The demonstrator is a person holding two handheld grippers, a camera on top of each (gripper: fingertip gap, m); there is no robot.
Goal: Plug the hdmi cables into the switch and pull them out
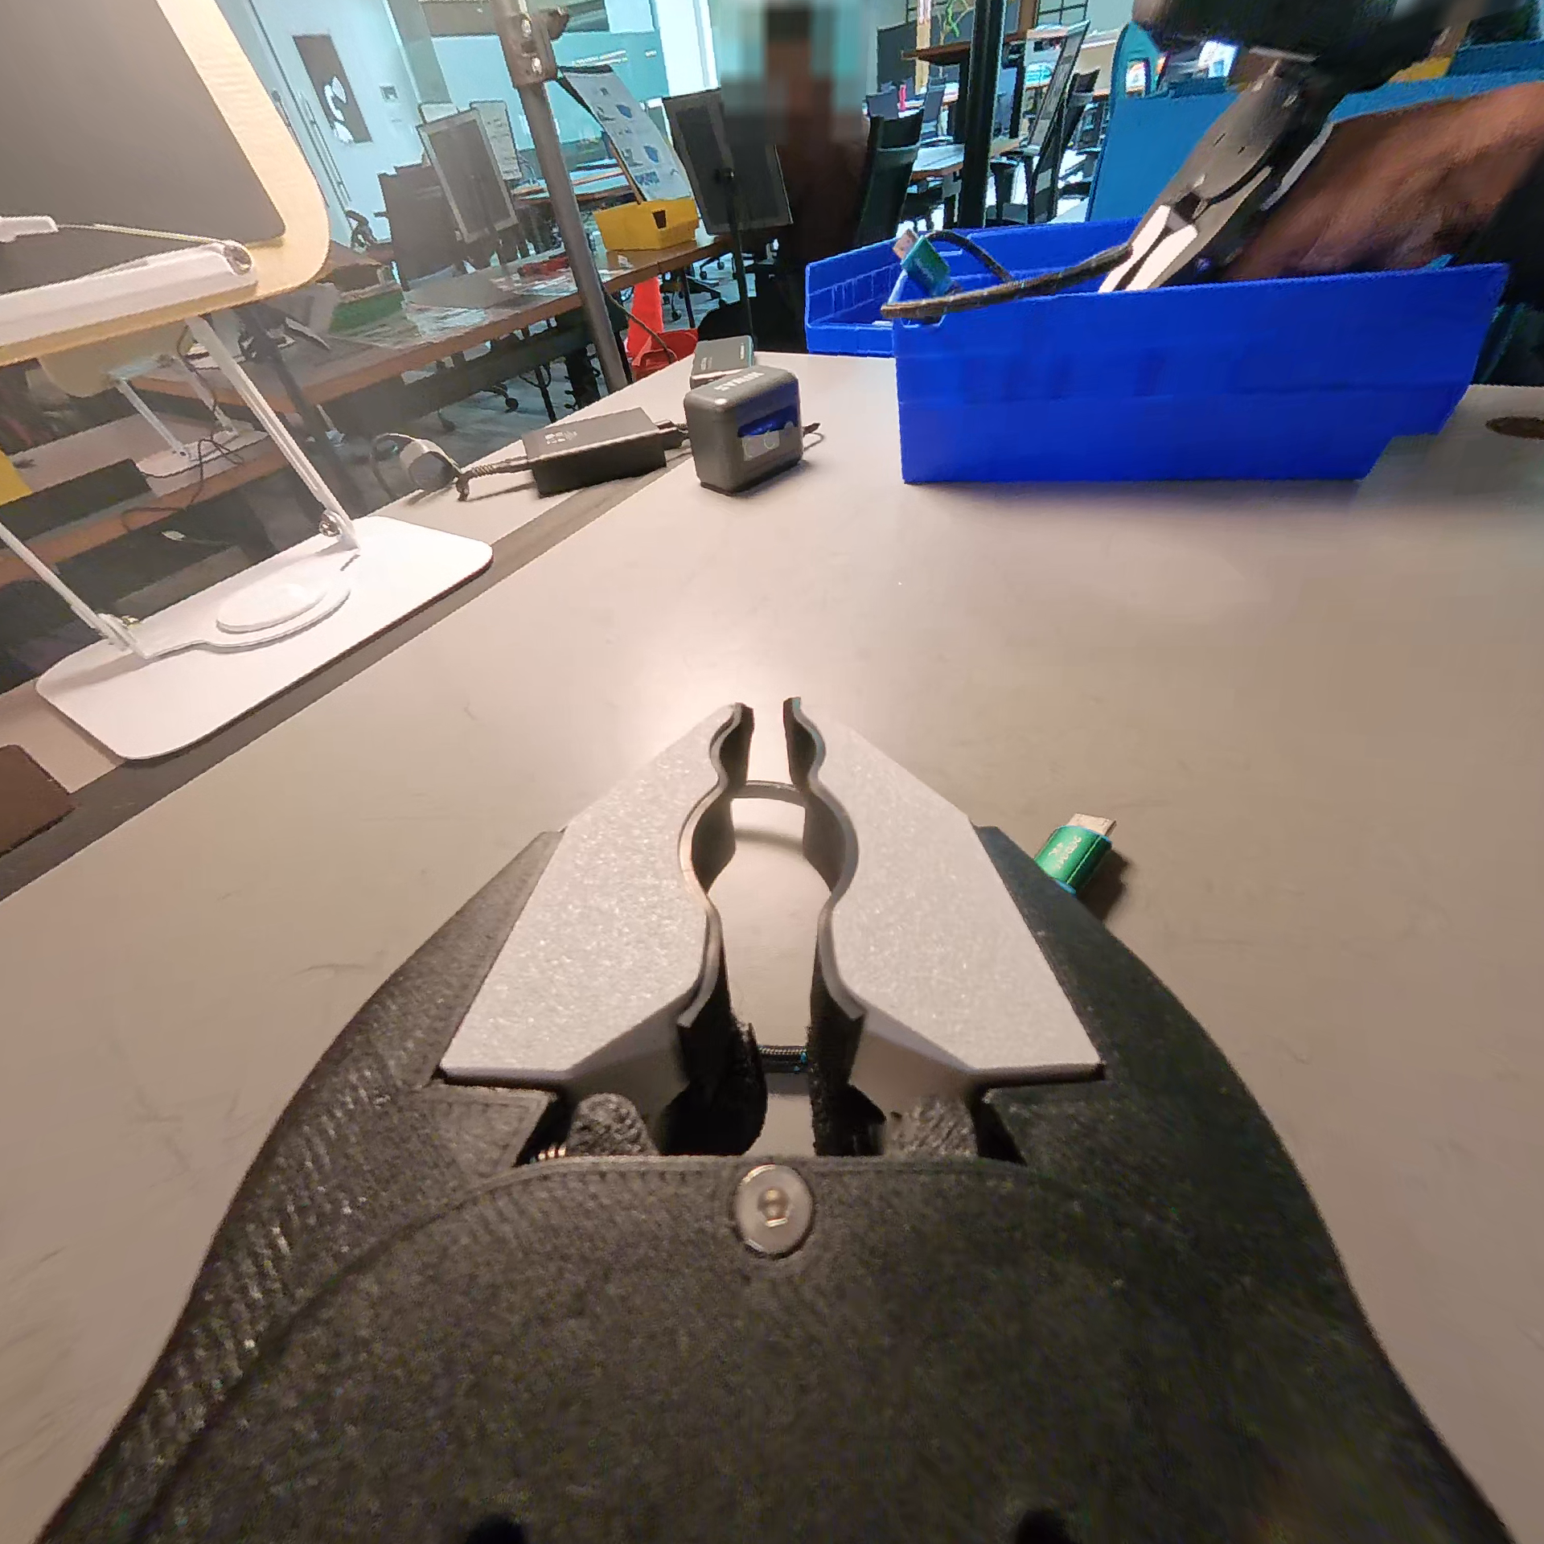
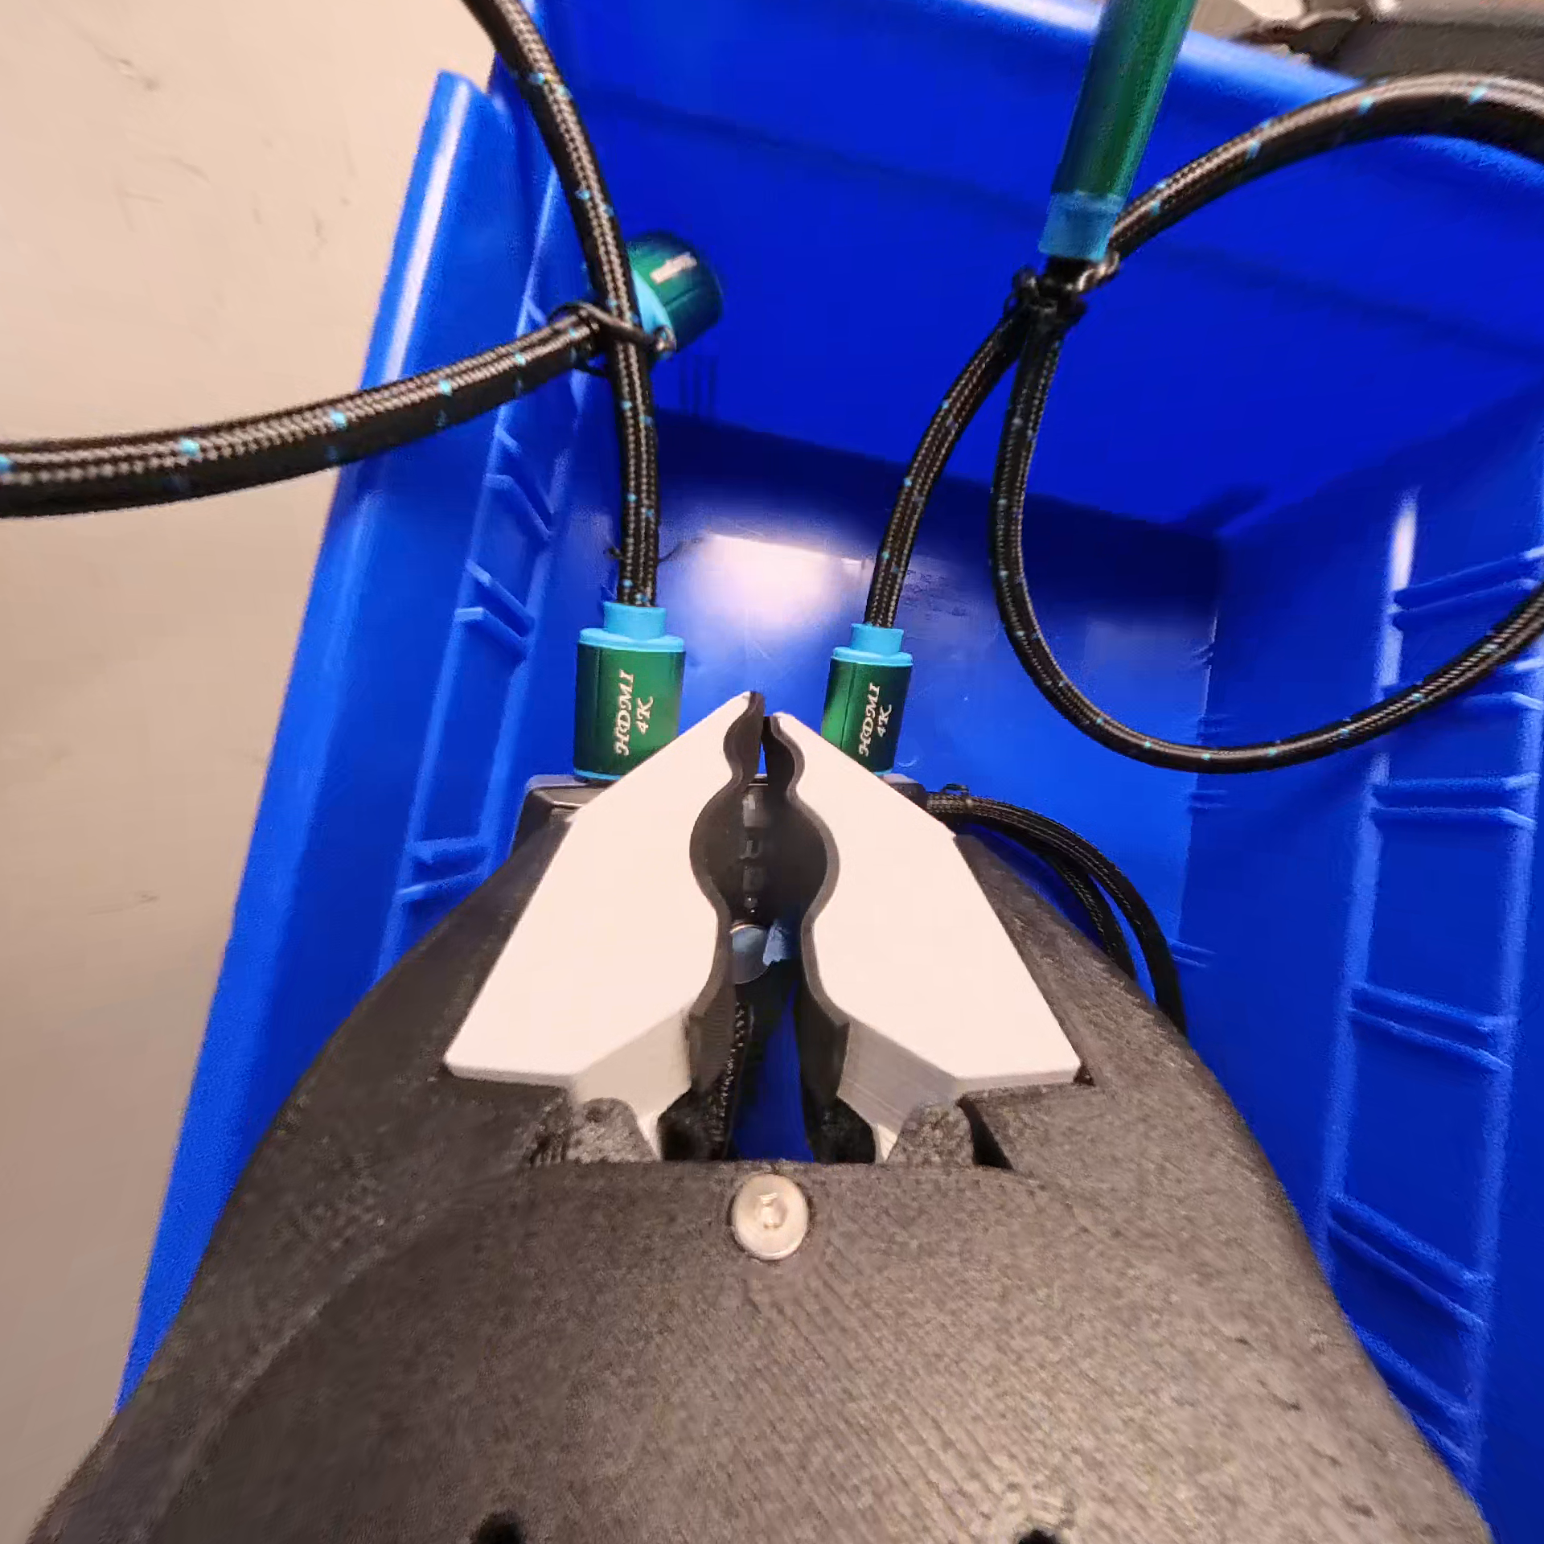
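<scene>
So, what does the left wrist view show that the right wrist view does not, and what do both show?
Only the left wrist view: the left gripper low over the grey table, a loose green plug, a white stand.

Only the right wrist view: two green plugs seated in the switch.

Both: the blue bin, braided cable, the right gripper.

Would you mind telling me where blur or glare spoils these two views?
Left wrist view: the right gripper over the blue bin is motion-smeared; the table is sharp. Right wrist view: glare whitens the bin floor; the upper green plug is soft.
</scene>
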